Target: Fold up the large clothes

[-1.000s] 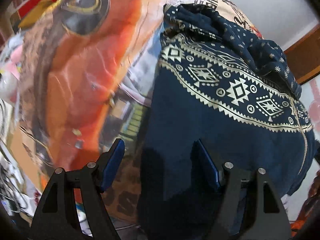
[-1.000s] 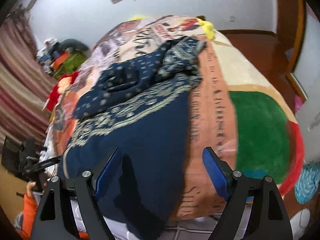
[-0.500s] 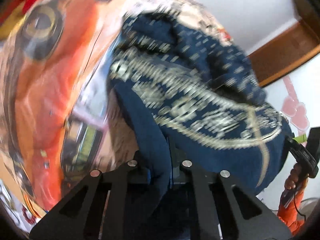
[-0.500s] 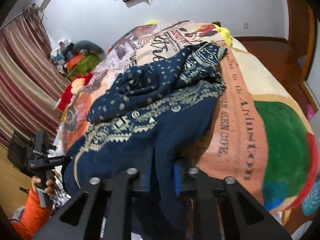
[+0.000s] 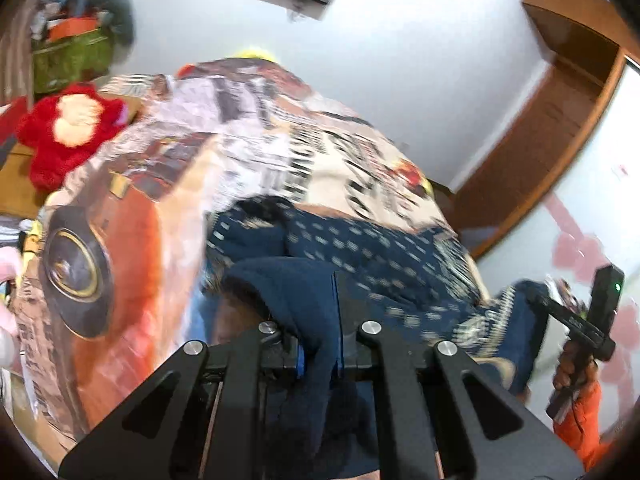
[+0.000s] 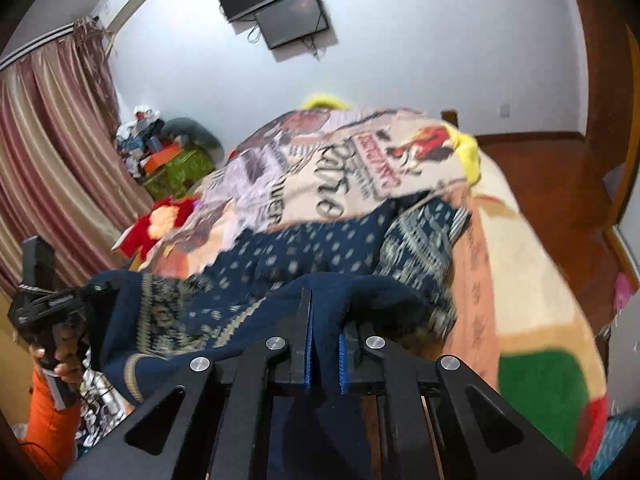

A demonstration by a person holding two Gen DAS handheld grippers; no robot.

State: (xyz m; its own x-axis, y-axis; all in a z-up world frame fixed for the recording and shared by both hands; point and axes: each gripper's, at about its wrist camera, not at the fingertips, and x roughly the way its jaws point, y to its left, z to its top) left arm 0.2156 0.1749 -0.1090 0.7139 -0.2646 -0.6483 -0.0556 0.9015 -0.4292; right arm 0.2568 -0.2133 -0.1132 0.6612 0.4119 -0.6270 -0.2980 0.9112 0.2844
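A large navy garment [image 5: 384, 264] with cream patterned bands lies across the bed [image 5: 256, 168], its near edge lifted off the blanket. My left gripper [image 5: 320, 344] is shut on a fold of that near edge, and the cloth bulges up between the pads. In the right wrist view the same navy garment [image 6: 288, 256] stretches back over the bed [image 6: 532, 264]. My right gripper [image 6: 325, 348] is shut on another part of the near edge, with fabric draped over the fingers. The other gripper [image 6: 48, 300] appears at the left, held by a hand in an orange sleeve.
A printed blanket covers the bed, with a red plush toy [image 5: 68, 128] at its left side. A cluttered green box [image 6: 176, 168] stands by the striped curtain [image 6: 48, 152]. Screens [image 6: 280, 0] hang on the far wall. Wooden floor [image 6: 560, 168] lies to the right.
Both grippers went from open over the garment to shut on its near edge. Both have since risen, lifting the edge, and the views now tilt up toward the far wall.
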